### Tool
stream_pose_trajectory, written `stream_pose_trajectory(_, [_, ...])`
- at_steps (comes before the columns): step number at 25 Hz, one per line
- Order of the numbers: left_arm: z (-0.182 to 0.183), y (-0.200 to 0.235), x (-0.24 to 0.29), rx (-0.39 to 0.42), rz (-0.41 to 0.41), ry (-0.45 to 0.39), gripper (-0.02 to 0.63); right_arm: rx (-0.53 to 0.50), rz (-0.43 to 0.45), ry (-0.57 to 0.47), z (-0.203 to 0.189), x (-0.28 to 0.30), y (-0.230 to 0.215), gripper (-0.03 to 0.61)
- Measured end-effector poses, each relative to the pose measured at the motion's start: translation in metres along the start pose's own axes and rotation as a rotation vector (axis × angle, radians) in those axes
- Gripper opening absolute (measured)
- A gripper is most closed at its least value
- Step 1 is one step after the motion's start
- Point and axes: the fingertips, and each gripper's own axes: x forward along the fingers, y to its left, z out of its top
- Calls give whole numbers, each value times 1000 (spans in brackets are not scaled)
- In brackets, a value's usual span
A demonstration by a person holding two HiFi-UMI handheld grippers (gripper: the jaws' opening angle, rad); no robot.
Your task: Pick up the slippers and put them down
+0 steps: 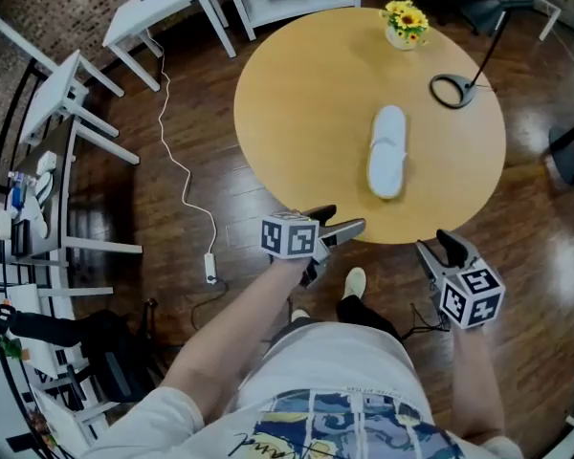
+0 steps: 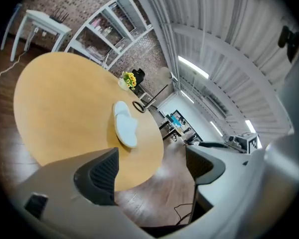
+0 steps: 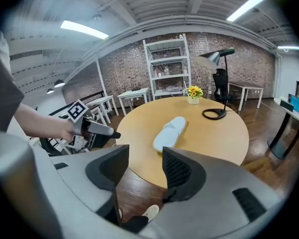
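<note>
Left tool [image 2: 152, 169] is spread about as wide as it goes, with nothing in it. Right tool [image 3: 145, 173] has a narrower gap and is empty too. Both hang just off the near edge of the round light-wood worktop [image 1: 297, 113], tipped down toward it. The white fabric slippers [image 1: 386, 153] lie out on the worktop, right of the middle and well apart from either tool. They look like a stacked pair, but I can't swear to it. So I'd say nothing's started: the reach, grab, lift and set-down are all left.
</note>
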Motion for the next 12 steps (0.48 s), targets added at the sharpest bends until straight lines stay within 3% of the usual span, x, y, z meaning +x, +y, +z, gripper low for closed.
stream_pose_trajectory(6, [23,61,87,-232,-27,1,422,26,71,31,-4,22,-48,235])
stream_pose_trajectory(12, [37,94,135,-386,-36,-50,422,39,92,63,-16,26,-86,235])
